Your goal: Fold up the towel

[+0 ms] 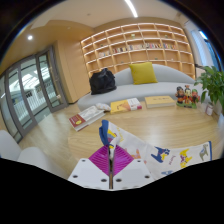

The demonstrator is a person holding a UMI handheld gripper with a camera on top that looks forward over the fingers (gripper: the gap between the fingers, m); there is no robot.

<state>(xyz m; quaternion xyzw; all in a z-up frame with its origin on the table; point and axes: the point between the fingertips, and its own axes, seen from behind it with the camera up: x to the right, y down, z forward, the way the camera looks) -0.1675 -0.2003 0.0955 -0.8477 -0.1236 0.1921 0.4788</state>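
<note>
A white towel [160, 152] with blue, yellow and dark printed figures lies on a pale wooden table [60, 140], spreading from the fingers to the right. One corner [107, 132] is lifted and runs down into the closed jaws. My gripper [109, 165] is shut on that towel corner, its magenta pads [98, 160] pressed together with the fabric between them. The part of the towel under the fingers is hidden.
Books [88, 115] and flat coloured items [158, 101] lie along the table's far edge, with small figures [186, 96] at the right. Beyond are a grey sofa [130, 85] with a yellow cushion [143, 72], shelves [135, 45], a plant [212, 88] and glass doors [30, 92].
</note>
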